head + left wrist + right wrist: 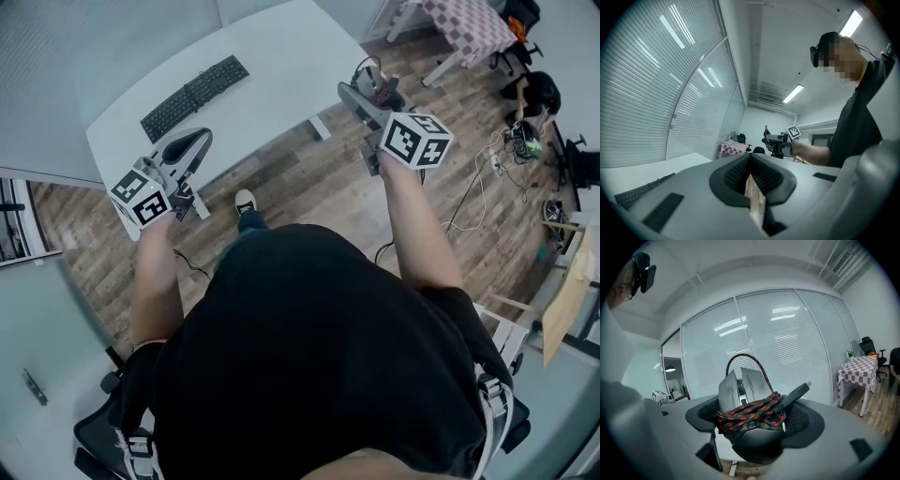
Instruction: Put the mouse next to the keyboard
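A person in a black shirt (319,356) stands over a wooden floor (319,187), one shoe (246,201) showing ahead of the body, with both bare forearms stretched forward. The left gripper (751,161) is held at the near edge of the white tabletop (272,47). Its own view shows its ribbed black fingers (733,176) clenched against each other with nothing between them; only a thin sliver of floor shows below where they meet. Its marker cube (141,197) sits at the wrist end. The right gripper (757,420) is held out over the floor, off the near right edge of the tabletop, with its marker cube (417,139) facing up. Its fingers are clamped on the mouse (740,387), a grey and black one that stands up between the pads. A red-and-black braided cable (750,411) is wound several times around the mouse's body; one loop rises above the mouse, and the plug (799,392) sticks out to the side. So the mouse is in the air in the right gripper, well apart from the keyboard (195,97). The black keyboard lies at a slant on the tabletop beyond the left gripper. Farther off, past the right gripper, a table with a checked cloth (469,23) stands on the floor near dark office chairs.
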Action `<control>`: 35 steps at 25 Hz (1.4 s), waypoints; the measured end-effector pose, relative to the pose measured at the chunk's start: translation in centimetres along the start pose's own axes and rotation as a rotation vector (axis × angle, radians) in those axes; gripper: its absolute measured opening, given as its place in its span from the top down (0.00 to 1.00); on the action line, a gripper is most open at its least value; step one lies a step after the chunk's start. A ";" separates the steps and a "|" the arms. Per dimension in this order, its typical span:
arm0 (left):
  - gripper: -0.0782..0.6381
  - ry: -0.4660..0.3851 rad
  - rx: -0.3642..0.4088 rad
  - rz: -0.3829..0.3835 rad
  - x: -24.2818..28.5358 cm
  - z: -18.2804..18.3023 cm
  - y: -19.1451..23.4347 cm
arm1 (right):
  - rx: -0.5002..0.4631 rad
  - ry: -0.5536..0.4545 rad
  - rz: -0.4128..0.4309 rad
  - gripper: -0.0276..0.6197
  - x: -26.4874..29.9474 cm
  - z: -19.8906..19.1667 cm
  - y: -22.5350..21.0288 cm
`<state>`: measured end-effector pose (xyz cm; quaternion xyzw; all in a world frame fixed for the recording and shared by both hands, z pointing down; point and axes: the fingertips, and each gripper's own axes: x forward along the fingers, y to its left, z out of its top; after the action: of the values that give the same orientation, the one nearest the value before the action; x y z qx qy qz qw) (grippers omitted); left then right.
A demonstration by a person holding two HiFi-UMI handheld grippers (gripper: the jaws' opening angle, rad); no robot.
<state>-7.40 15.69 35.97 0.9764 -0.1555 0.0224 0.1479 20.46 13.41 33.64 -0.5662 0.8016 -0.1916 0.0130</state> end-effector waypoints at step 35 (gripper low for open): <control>0.86 0.025 -0.052 -0.014 1.8 1.0 13.4 | 0.008 0.010 -0.046 0.32 11.1 1.2 -2.1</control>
<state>-9.86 2.71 38.94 0.9729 -0.1475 0.0297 0.1755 18.65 2.30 35.36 -0.5833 0.7877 -0.1979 0.0072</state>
